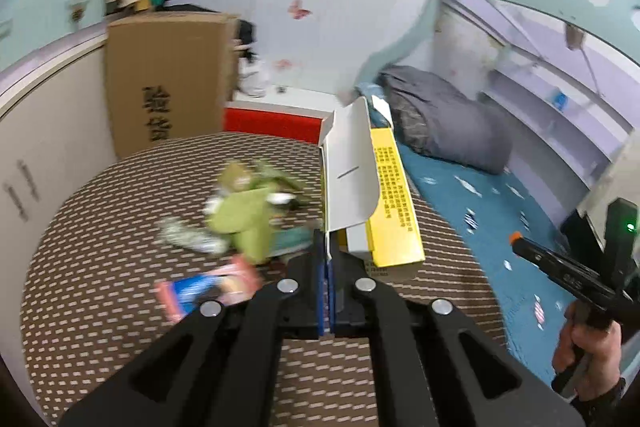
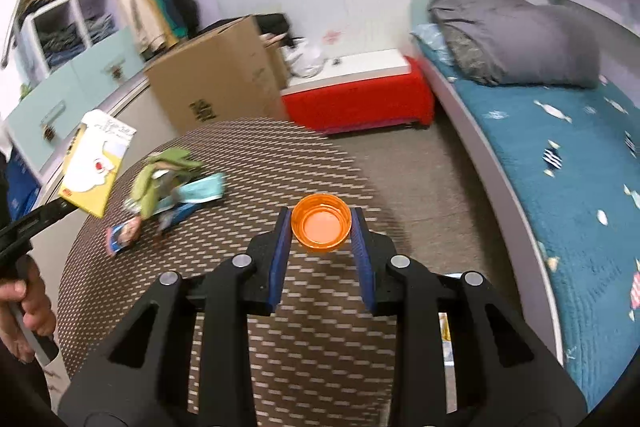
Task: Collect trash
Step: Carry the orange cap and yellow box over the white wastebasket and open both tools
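The left gripper [image 1: 330, 259] is pinching 1 yellow carton [image 1: 384, 195] by its white flap, above the desk [image 1: 100, 299] — the right gripper [image 2: 320, 227] is clasping 1 orange cap [image 2: 321, 223]; a blurred wrapper pile [image 2: 168, 183] is lying on the desk.

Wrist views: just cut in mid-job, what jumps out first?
The left claw is shut on the flap of an open yellow-and-white carton, lifted above the round woven table. The right claw grips an orange bottle cap by its sides, hollow facing the camera. Crumpled green wrappers and a red-and-blue packet lie on the table.
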### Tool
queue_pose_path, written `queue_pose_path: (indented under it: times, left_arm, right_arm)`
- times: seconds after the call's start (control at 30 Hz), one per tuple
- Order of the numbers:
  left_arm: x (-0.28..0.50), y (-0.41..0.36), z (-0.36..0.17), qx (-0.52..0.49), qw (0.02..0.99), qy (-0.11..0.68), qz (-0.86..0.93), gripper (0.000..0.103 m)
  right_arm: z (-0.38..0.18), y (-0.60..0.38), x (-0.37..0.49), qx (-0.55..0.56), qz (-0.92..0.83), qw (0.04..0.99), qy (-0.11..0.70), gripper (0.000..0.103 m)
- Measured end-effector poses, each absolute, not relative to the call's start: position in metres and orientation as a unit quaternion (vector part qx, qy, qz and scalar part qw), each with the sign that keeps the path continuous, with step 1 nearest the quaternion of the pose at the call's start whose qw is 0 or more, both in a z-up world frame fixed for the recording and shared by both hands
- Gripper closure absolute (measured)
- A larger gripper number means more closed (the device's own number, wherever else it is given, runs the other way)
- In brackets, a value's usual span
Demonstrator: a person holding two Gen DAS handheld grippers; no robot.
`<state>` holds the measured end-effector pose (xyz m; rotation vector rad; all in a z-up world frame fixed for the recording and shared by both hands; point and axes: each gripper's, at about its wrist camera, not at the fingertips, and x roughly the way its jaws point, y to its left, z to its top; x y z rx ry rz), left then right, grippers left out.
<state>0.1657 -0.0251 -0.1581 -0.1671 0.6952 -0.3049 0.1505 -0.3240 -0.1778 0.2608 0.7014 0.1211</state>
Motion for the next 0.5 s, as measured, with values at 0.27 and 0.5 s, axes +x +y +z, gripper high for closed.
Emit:
queue_pose_path:
  times: [0.27, 0.5]
  left_arm:
    - [0.177, -0.117, -0.160, -0.042, 0.908, 0.353, -0.220, 0.102]
    - [0.199, -0.190, -0.179, -0.003, 0.888, 0.379, -0.261, 0.102]
  right_arm:
    - [-0.243, -0.426, 0.158, 0.205, -0.019, 0.899, 0.386, 0.074]
    - [-0.343, -0.481, 0.181, 0.274, -0.054, 0.846, 0.454, 0.074]
